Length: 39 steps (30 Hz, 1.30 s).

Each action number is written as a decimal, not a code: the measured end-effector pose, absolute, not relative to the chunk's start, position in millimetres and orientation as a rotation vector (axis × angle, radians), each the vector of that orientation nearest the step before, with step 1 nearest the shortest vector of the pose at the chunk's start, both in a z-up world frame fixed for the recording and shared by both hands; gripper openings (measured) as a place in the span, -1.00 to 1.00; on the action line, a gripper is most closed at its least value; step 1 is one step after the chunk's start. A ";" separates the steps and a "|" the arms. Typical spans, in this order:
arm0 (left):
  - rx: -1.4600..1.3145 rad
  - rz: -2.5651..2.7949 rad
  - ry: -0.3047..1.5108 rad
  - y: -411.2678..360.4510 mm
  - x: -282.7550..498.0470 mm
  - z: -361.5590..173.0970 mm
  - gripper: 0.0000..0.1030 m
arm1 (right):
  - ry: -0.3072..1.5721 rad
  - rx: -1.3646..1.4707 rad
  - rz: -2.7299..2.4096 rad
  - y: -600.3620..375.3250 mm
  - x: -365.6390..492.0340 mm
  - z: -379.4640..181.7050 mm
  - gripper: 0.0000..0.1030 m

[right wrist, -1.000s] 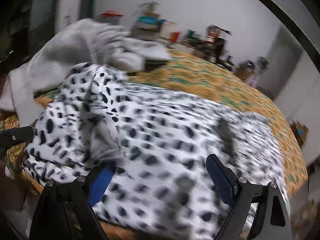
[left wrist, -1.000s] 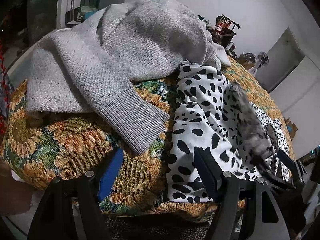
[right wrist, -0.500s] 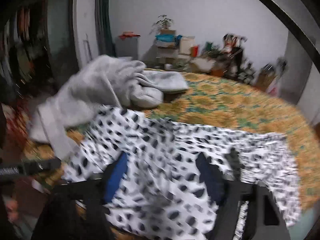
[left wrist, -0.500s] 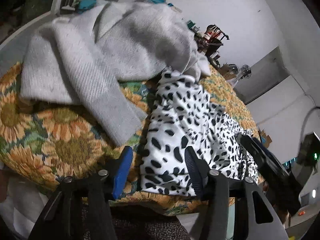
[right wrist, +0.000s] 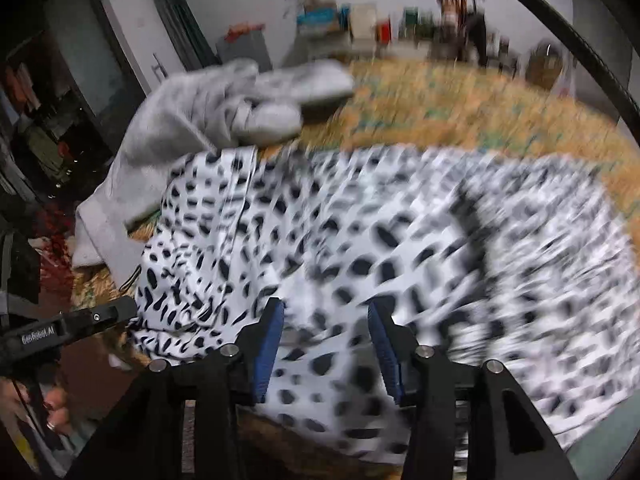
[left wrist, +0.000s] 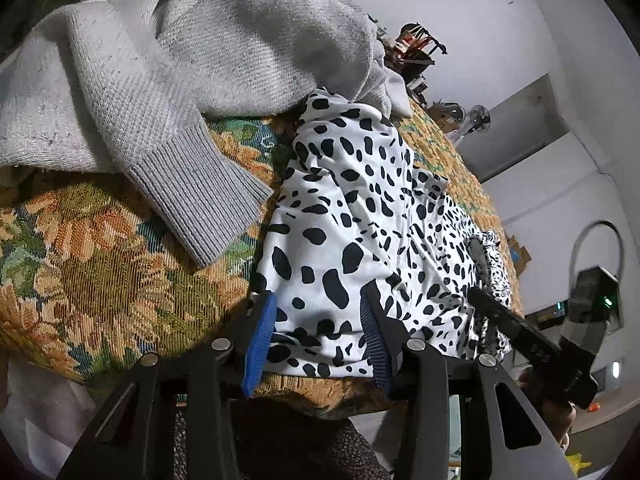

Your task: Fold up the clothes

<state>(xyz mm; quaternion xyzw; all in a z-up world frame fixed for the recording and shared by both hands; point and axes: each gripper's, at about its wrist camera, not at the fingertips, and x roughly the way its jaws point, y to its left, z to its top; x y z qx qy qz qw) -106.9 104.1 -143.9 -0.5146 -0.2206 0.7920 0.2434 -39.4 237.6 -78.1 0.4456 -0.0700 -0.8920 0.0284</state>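
From the left wrist view, my left hand-held gripper (left wrist: 316, 336) has narrowed onto the near hem of the spotted garment (left wrist: 360, 216), at the near edge of the desk with its sunflower cloth (left wrist: 88, 264); its jaws closed in earlier in the last second and have now settled, the white fabric bunched between the blue pads (left wrist: 260, 336). I judge the bite shallow: if I lift or pull now, the thin cloth could slip out. The grey sweater (left wrist: 180, 60) lies just beside and partly against the garment's far end, so a pull might drag it along. The garment's long axis runs from my gripper away toward the far right of the desk.

From the right wrist view, blurred by motion, my right hand-held gripper (right wrist: 326, 344) is half closed over the same garment (right wrist: 400, 240), its jaws having just reopened a little; whether the pads (right wrist: 268, 344) truly pinch I cannot tell. Here the garment spreads broadly left to right. Uneven grips would skew any fold.
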 end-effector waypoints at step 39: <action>-1.373 2.176 -0.653 105.2 -99.6 -118.7 -0.11 | -0.015 1.409 -2.365 202.6 -62.5 -108.0 -0.91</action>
